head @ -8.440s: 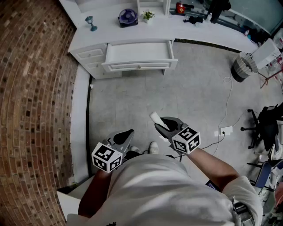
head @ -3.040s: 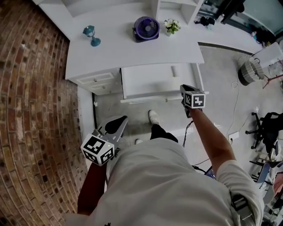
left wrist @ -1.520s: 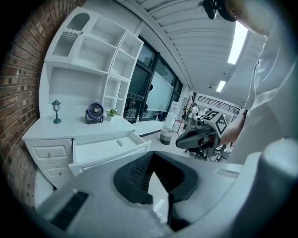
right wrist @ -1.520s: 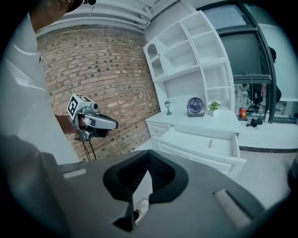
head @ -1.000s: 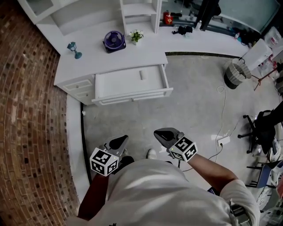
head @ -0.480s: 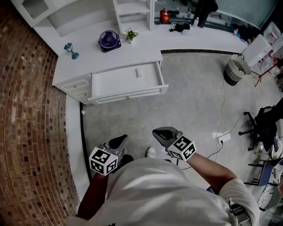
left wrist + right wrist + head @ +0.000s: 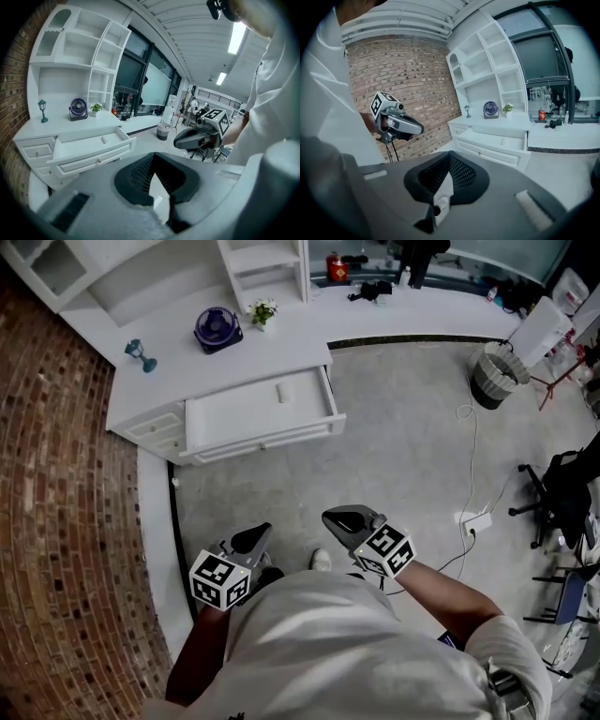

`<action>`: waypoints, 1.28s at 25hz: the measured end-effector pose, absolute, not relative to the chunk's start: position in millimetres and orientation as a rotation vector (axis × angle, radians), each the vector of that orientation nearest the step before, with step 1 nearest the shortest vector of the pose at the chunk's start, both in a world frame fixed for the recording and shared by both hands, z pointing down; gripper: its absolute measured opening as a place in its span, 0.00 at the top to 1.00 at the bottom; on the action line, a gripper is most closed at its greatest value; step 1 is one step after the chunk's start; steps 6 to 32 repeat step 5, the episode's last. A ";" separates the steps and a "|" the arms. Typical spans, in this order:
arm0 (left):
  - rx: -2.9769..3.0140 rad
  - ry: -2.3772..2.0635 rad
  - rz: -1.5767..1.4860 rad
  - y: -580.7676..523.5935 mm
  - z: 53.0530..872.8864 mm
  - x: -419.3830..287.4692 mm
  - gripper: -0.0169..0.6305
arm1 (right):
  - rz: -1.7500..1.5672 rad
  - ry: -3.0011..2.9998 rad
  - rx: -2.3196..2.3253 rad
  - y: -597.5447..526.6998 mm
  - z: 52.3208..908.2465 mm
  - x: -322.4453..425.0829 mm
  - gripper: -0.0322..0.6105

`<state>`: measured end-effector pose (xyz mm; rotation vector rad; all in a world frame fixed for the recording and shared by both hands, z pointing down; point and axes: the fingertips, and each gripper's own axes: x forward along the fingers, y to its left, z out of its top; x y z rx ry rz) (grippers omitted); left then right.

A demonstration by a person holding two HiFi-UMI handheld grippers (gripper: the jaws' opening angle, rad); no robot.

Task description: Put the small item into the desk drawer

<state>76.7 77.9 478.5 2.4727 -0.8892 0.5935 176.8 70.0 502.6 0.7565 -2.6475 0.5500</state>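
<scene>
The small white item (image 7: 279, 393) lies inside the open drawer (image 7: 258, 413) of the white desk (image 7: 187, 371), far ahead of me. Both grippers hang low near my body, well away from the desk. My left gripper (image 7: 254, 537) is shut with nothing in it, and my right gripper (image 7: 339, 518) is shut and empty too. In the left gripper view the drawer (image 7: 89, 146) and the item (image 7: 105, 139) show beyond the closed jaws, with the right gripper (image 7: 187, 137) at the side. The right gripper view shows the drawer (image 7: 494, 144) and the left gripper (image 7: 415, 126).
A purple fan (image 7: 217, 326), a potted plant (image 7: 262, 310) and a small teal lamp (image 7: 141, 354) stand on the desk. A brick wall (image 7: 66, 521) runs along the left. A waste bin (image 7: 495, 376), a power strip with cable (image 7: 476, 519) and an office chair (image 7: 562, 498) are on the right.
The desk and its open drawer have slid up and left in the head view as I stand farther from them. Both grippers stay low by my body, shut.
</scene>
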 end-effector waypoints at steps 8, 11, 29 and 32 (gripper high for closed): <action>2.481 -0.870 0.600 75.4 477.9 92.0 0.96 | 0.555 -2.640 0.769 69.9 503.4 190.9 0.93; 2.481 -0.870 0.600 75.4 477.9 92.0 0.96 | 0.555 -2.640 0.769 69.9 503.4 190.9 0.93; 2.481 -0.870 0.600 75.4 477.9 92.0 0.96 | 0.555 -2.640 0.769 69.9 503.4 190.9 0.93; 2.481 -0.870 0.600 75.4 477.9 92.0 0.96 | 0.555 -2.640 0.769 69.9 503.4 190.9 0.93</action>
